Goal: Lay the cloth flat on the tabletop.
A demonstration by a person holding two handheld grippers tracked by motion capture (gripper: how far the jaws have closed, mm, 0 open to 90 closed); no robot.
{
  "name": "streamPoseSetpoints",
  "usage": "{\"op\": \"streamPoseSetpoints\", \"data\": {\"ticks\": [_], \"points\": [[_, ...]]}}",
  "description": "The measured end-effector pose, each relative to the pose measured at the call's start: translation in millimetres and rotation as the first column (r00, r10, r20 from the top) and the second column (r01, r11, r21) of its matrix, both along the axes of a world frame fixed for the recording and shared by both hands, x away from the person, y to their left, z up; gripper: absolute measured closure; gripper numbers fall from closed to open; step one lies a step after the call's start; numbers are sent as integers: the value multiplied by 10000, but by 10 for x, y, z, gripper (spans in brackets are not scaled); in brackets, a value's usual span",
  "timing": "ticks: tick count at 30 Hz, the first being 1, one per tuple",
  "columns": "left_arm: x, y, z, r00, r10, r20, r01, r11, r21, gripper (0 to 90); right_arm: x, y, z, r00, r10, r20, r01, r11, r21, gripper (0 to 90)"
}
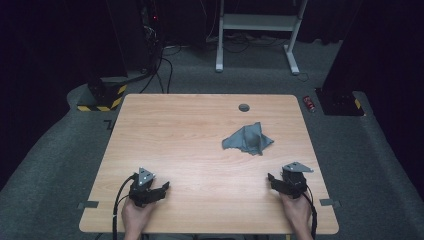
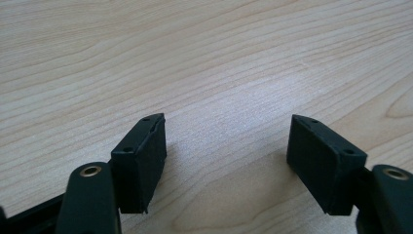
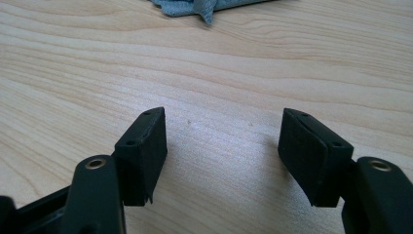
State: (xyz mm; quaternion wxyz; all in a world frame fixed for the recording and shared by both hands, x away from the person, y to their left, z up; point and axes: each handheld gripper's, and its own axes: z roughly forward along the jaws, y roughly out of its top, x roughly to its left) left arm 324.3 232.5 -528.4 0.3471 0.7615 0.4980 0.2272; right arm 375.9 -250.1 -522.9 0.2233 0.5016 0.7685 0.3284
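Grey cloth (image 1: 248, 139) lies crumpled on the wooden table (image 1: 180, 130), right of centre, toward the far half, just below the round cable hole (image 1: 244, 107). Long axis runs roughly left-right in the high view, with a corner poking toward the far edge and a flap reaching right. Matte blue-grey fabric, bunched into folds with a raised ridge in the middle. Its near edge shows at the top of the right gripper view (image 3: 204, 7). Left gripper (image 1: 162, 189) rests at the near left, jaws wide, nothing between. Right gripper (image 1: 272, 179) rests at the near right, jaws wide, empty, well apart from the cloth.
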Motion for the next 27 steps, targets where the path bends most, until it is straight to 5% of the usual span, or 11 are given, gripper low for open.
{"op": "streamPoseSetpoints", "data": {"ticks": [22,27], "points": [[0,0,1,10000,-6,-15,7,10000,30,306,4,16,-1,10000,-81,-24,81,10000,-26,311],[6,30,0,9989,457,-79,-458,9989,-110,284,11,15,-2,9999,-81,-81,81,10000,-57,272]]}}
